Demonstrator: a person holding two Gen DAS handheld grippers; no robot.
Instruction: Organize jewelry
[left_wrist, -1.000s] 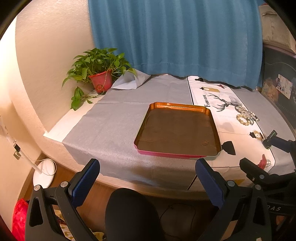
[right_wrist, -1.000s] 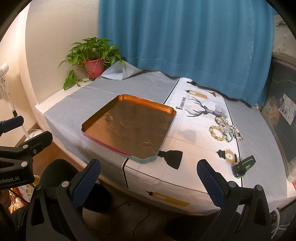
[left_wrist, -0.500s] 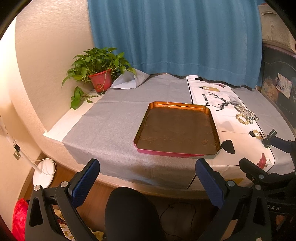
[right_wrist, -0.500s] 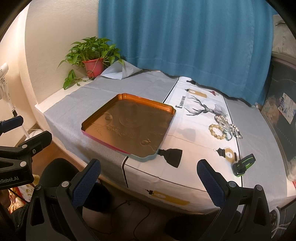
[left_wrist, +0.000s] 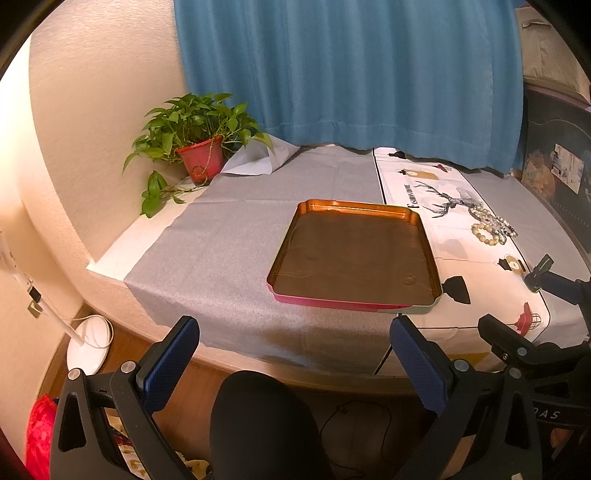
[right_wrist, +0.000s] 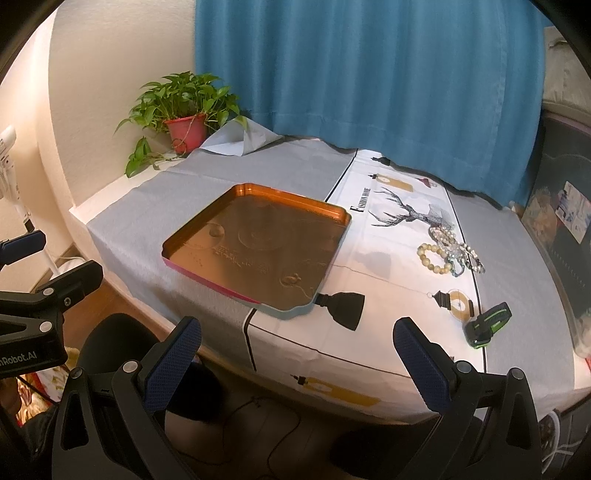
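Left gripper (left_wrist: 293, 354): I hold it low, in front of the table edge. Its two fingers stand wide apart with nothing between them. The pads (left_wrist: 168, 363) are dark blue and bumpy.
Right gripper (right_wrist: 295, 356): I hold this one low too, in front of the table edge. Its fingers are spread wide and hold nothing. The frame is black plastic with small silver screws.
Tray (right_wrist: 334, 212): a flat metal tray with round corners. It is shiny orange-brown inside, and its near outer wall is pink and light blue. Nothing lies in it. I can see faint circles pressed into the bottom.
Jewelry (right_wrist: 448, 249): a small heap to the right of the tray, well apart from it, on the white cloth. It sits far beyond both grippers. One bracelet has round cream beads. The others look clear and sparkly, all tangled up, so I cannot count them.
White cloth (right_wrist: 376, 258): smooth, with a black deer and lamp pictures printed on it. The right edge of the tray rests on it.
Grey cloth (left_wrist: 225, 251): rough, soft looking, under the left part of the tray.
Black and green gadget (right_wrist: 487, 325): near the table edge, right of the tray. I cannot tell what it is.
Potted plant (left_wrist: 195, 138): green leaves in a red pot, far left behind the tray.
Curtain (right_wrist: 369, 81): blue with long folds, behind the table.
Hard to see: a round black shape (left_wrist: 262, 424) low in the left view, cut off at the bottom.
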